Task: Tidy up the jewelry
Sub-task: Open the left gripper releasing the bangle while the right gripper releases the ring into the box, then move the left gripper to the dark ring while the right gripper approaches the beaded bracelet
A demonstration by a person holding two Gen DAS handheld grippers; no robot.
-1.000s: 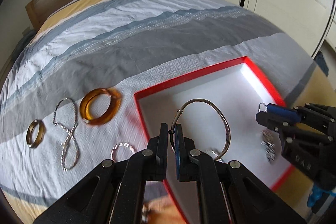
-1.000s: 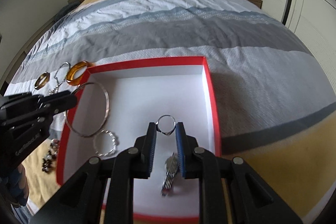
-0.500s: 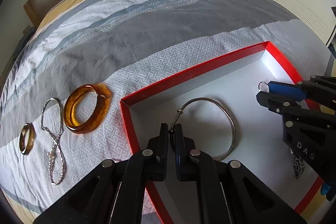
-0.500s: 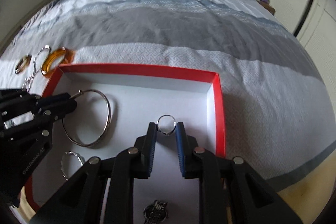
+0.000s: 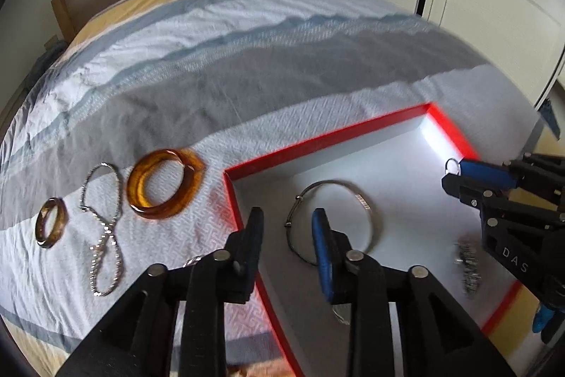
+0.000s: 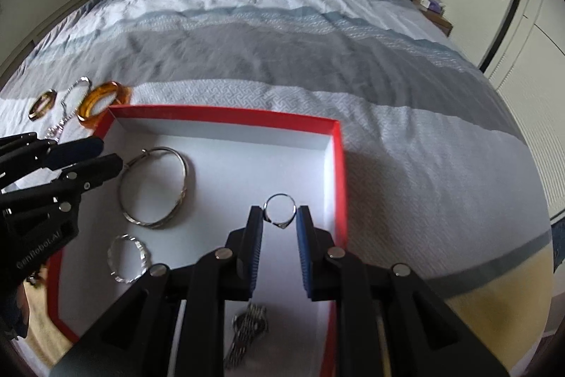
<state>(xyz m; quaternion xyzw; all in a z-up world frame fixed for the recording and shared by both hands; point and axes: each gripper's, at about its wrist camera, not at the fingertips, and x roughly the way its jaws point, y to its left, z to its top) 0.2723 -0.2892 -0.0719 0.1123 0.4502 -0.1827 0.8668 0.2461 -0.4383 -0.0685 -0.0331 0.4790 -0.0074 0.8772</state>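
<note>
We find the red box (image 6: 337,172) floor bare along its far wall and right half. The large silver bangle (image 6: 155,188) and small bangle (image 6: 129,258) occupy its left side; a watch (image 6: 247,334) lies near the front. Striped bedspread (image 6: 317,59) beyond lies open.

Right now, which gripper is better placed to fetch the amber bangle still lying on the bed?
The left gripper: its jaws are open and empty, and the amber bangle lies on its side. The right gripper holds a ring.
</note>
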